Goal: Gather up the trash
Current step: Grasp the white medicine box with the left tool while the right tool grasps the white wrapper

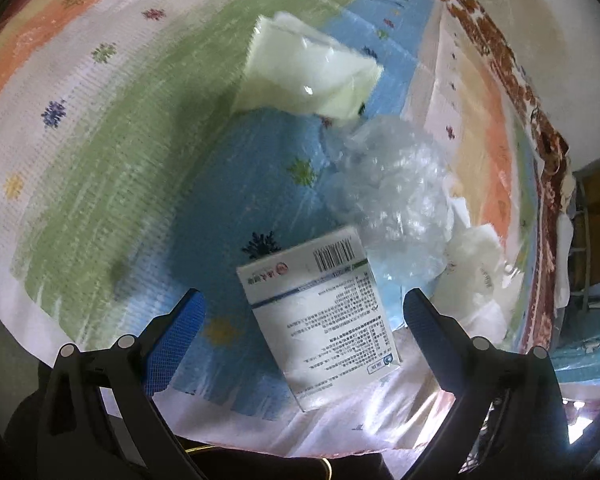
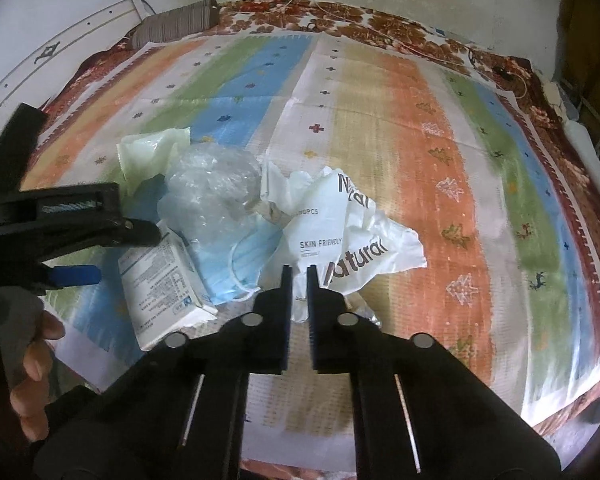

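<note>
Pinching the near edge of the white printed wrapper (image 2: 340,236), the right gripper (image 2: 299,276) has its fingers pressed nearly together; the left gripper (image 1: 304,300) hangs spread around the small box (image 1: 320,312); a blue mask (image 2: 228,268), crumpled clear plastic (image 2: 208,192) and folded tissue (image 1: 312,68) lie beside it on the striped cloth (image 2: 440,160).

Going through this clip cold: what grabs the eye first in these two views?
A heap of trash in the middle of the striped mat: a crumpled white printed wrapper, a clear plastic wad, a blue face mask and a small white printed box. The right gripper is shut on the wrapper's near edge, while the left gripper stands open astride the box.
</note>
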`<state>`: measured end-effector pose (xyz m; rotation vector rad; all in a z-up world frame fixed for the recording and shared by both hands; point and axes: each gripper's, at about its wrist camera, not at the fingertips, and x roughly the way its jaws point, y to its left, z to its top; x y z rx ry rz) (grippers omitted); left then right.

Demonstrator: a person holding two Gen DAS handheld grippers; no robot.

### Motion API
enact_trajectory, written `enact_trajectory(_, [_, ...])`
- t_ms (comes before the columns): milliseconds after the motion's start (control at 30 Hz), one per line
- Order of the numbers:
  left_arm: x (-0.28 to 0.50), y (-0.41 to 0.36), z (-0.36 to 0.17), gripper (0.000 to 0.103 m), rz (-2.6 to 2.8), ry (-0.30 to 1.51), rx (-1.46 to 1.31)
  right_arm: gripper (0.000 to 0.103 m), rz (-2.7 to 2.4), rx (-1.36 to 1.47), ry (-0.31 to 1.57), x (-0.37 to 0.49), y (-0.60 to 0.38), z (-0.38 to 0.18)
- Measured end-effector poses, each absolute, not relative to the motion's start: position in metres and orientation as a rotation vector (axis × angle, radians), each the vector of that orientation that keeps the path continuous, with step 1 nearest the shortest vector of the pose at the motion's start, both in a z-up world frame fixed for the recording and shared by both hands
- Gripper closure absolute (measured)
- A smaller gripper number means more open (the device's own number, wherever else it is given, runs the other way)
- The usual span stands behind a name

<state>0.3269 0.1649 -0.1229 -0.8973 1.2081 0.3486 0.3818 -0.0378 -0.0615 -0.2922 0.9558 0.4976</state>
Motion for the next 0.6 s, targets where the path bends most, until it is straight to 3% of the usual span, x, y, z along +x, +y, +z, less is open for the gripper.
enact_trajectory(233, [0.333,0.150,-0.133,0.006,0.375,1.252,-0.833,0.103,0.511,-0.208,0.962,0.391,-0.063,-0.052])
enact_trajectory(300, [0.333,0.150,-0.137,0.009,0.371,1.259,-0.845,0.103,0.517,-0.191,0.963,0.392,-0.069,-0.049])
enact_trajectory(367, [0.334,0.147,-0.141,0.021,0.355,1.288,-0.816,0.103,0.528,-0.173,0.967,0.394,-0.074,-0.045])
enact_trajectory(600, [0.331,0.143,-0.138,0.023,0.344,1.294,-0.728,0.103,0.554,-0.151,0.964,0.396,-0.078,-0.036])
